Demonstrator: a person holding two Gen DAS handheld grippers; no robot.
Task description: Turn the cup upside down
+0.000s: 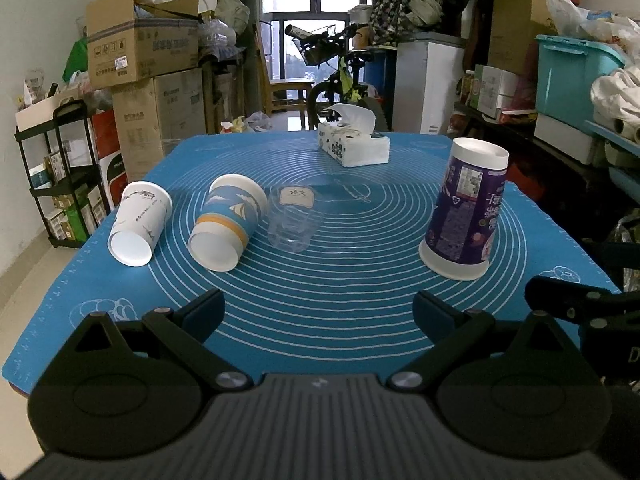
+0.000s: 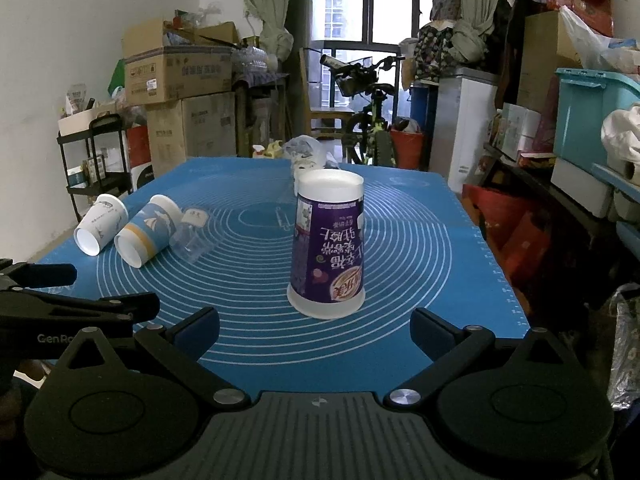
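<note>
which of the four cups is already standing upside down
The tall purple cup, standing rim-down with its white base on top. The white cup, the blue sailboat cup and the clear plastic cup all lie on their sides.

Purple cup (image 1: 464,216) inverted, three cups (image 1: 226,226) sideways

1. A tall window (image 1: 312,20) with tied-back curtains (image 1: 224,0) lets in daylight.
2. Stacked cardboard boxes (image 1: 148,52) line the white left wall.
3. A bicycle (image 2: 368,120) stands near the window.
</note>
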